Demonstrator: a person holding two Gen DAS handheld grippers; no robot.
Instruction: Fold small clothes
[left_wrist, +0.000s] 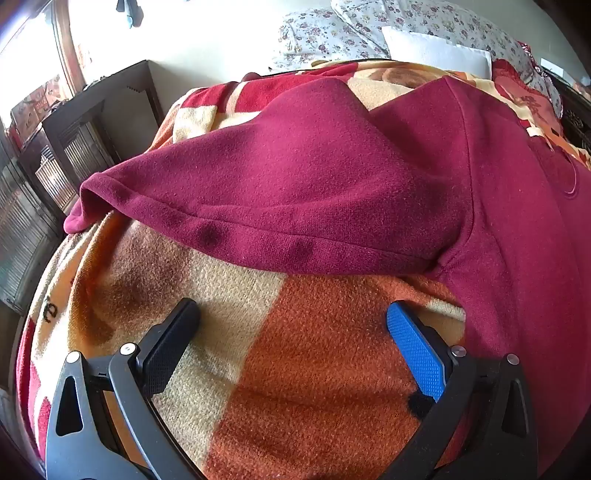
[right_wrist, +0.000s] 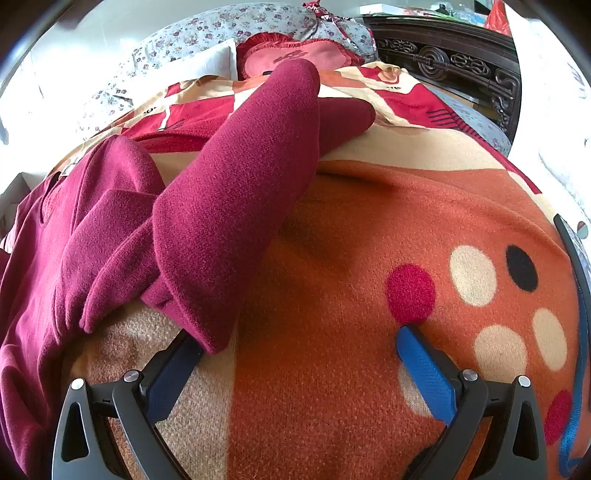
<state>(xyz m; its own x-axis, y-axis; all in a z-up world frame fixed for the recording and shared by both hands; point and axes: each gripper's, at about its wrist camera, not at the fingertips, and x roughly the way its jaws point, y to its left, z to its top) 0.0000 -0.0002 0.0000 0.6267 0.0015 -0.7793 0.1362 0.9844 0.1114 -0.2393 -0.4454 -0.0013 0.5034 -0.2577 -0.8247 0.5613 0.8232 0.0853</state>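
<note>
A maroon short-sleeved shirt (left_wrist: 509, 221) lies spread on an orange, cream and red patterned blanket (left_wrist: 295, 350). In the left wrist view its sleeve (left_wrist: 277, 192) stretches out to the left, hem toward me. My left gripper (left_wrist: 293, 314) is open and empty, low over the blanket just short of the sleeve hem. In the right wrist view the shirt's other sleeve (right_wrist: 240, 206) lies bunched and folded over. My right gripper (right_wrist: 299, 338) is open, and the sleeve's edge overlaps the tip of its left finger (right_wrist: 177, 369). Nothing is clamped.
The blanket (right_wrist: 369, 229) covers a bed with floral pillows (left_wrist: 351, 29) and a red cushion (right_wrist: 295, 55) at the far end. A dark wooden cabinet (left_wrist: 74, 147) stands left of the bed. A carved dark headboard (right_wrist: 443, 62) is at the back right.
</note>
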